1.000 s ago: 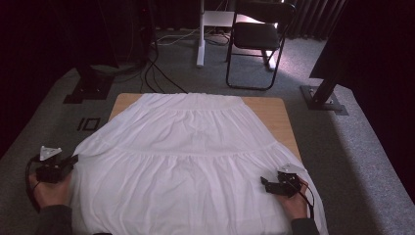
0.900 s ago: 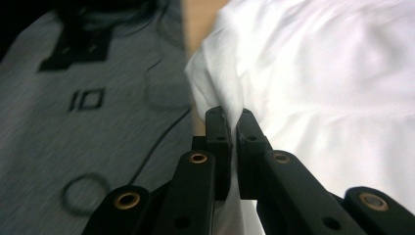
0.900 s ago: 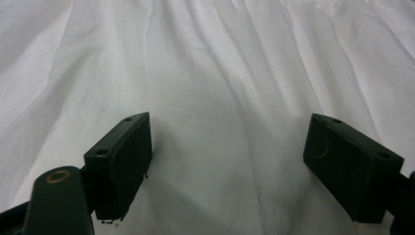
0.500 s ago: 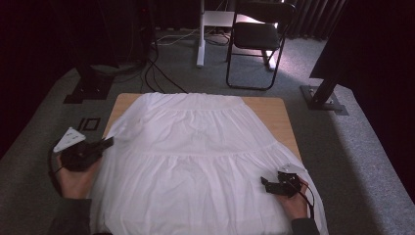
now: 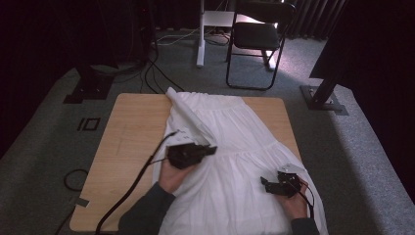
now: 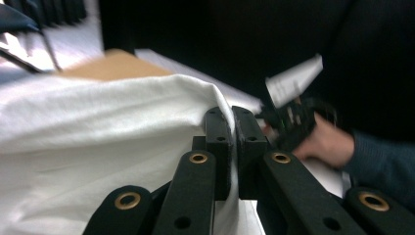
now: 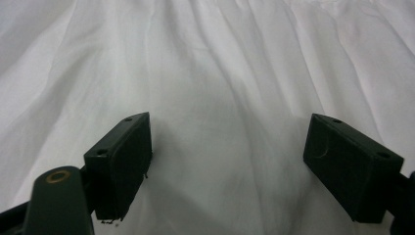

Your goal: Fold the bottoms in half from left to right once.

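A white skirt lies on the wooden table, its left side folded over toward the middle. My left gripper hangs above the skirt's centre, shut on the skirt's edge; the cloth drapes away from the pinched pads in the left gripper view. My right gripper rests low on the skirt's right side, near the front. It stands open over flat white cloth, with nothing between its pads. The other hand and its gripper show beyond my left jaws.
Bare wood is exposed on the table's left half. A black cable trails from the left gripper across it. Behind the table stand a black chair, a white post and black stand bases on grey carpet.
My left gripper has carried the skirt's left edge rightward across the table to the middle, folding the cloth over and baring the wood. The right gripper has stayed put.
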